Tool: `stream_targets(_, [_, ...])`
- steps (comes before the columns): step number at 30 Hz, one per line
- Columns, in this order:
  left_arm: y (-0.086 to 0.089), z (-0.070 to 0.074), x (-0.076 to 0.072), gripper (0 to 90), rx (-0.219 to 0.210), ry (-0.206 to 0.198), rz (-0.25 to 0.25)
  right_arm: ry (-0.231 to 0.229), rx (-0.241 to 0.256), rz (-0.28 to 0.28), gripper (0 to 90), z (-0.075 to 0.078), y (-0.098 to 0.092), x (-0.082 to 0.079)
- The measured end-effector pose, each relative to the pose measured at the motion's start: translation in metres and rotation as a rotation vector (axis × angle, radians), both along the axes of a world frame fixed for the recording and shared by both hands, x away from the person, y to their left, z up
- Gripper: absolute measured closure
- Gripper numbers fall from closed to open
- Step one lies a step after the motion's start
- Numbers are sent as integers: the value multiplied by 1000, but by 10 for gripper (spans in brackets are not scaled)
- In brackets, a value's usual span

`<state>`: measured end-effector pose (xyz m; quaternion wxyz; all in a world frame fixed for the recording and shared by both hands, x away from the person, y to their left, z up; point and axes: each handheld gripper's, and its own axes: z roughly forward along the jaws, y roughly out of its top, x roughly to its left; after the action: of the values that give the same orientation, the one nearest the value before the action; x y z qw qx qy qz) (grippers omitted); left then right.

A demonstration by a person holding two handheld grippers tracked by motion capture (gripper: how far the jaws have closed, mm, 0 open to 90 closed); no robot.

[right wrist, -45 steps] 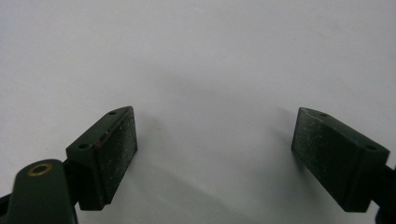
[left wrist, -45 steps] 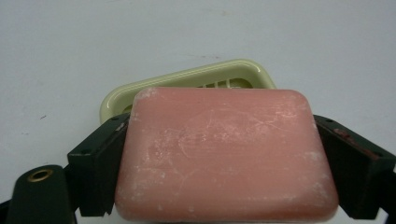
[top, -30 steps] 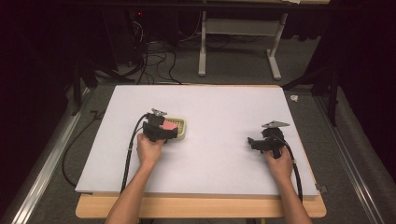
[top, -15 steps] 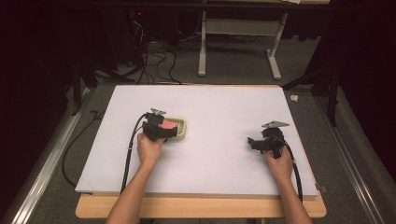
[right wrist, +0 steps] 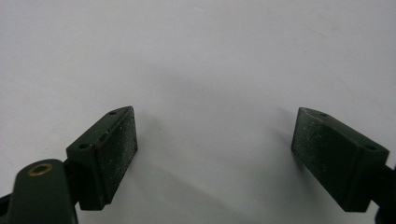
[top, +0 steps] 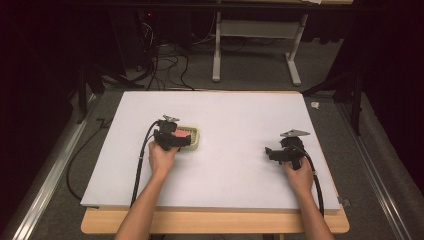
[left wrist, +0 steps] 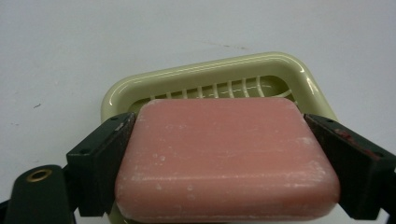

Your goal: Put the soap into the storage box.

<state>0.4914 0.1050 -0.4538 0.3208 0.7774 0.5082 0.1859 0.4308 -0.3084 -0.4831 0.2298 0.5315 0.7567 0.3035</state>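
1. a white table [top: 240, 165] takes up most of the high view, with a wooden edge along the near side and a dark floor with cables behind it.
2. a person's two forearms come in from the bottom of that view, each hand holding a black gripper, and the two are well apart.
3. the left gripper [top: 186, 142] sits over a soap dish at the table's left middle; the right gripper [top: 269, 151] rests on bare table at the right.
4. the soap dish [left wrist: 280, 65] is pale yellow-green plastic with a slotted floor, lying flat on the table.
5. a pink bar of soap [left wrist: 226, 156] is pinched between the left gripper's jaws, one pad pressed on each short end. it sits over the near part of the dish; whether it touches the slats cannot be told.
6. the right gripper's jaws are spread wide with nothing between them.
7. judgement: the soap is gripped at the dish, either just arriving or about to be lifted out. the release or the lift is what is left.
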Motion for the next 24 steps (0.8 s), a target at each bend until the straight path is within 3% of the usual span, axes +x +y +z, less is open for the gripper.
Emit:
stream_targets(4, [-2,-1,1,131,11,-3,9,0,0,0,149,0,0,0])
stream_targets(11, [-1,2,0,82,-13,-22,-1,0,0,0,149,0,0,0])
stream_targets(24, [1,11,-10,96,-23,-59,-32,0,0,0,149,0,0,0])
